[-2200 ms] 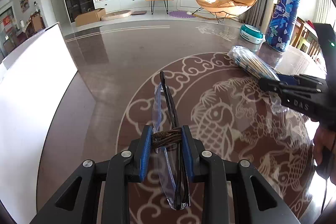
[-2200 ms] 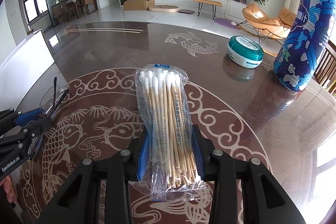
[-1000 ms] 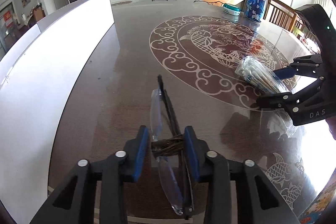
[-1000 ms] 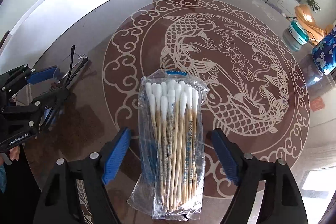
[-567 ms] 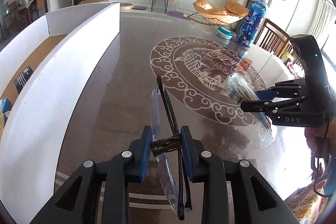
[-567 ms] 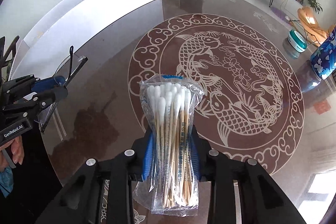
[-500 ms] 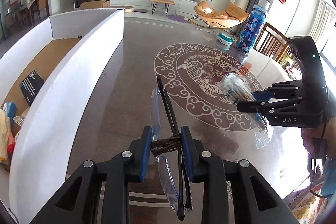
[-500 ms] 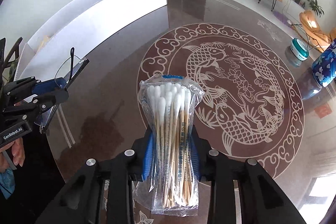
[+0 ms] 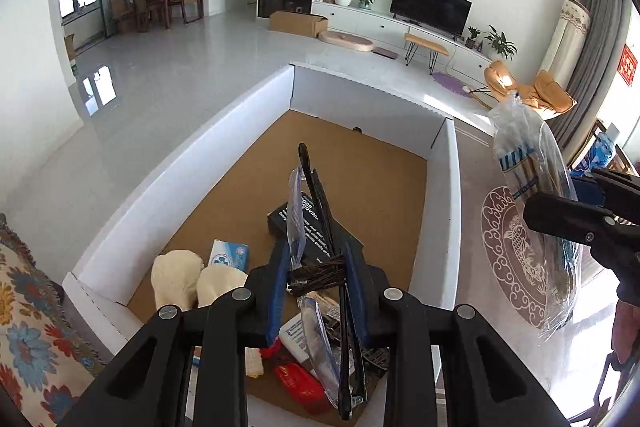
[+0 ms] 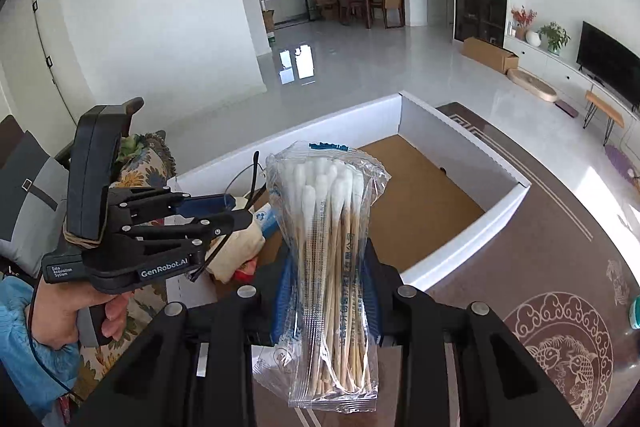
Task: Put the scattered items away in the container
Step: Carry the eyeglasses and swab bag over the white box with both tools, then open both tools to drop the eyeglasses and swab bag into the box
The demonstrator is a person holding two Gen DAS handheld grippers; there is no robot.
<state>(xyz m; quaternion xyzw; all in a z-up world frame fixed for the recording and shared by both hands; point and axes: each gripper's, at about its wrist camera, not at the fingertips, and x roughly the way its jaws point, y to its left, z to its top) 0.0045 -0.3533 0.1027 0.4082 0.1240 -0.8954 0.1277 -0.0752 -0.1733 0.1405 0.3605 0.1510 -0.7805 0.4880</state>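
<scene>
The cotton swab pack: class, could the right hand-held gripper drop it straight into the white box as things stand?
Probably not yet: the right hand-held gripper holds the cotton swab pack before the white box wall, not over it.

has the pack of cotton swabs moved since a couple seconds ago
Yes: the pack of cotton swabs has gone from over the patterned table up to the white box, at its near wall.

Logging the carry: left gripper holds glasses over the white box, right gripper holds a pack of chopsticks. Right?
Not chopsticks: the right gripper is shut on a pack of cotton swabs, as the right wrist view shows. The left gripper does hold glasses over the white box.
</scene>
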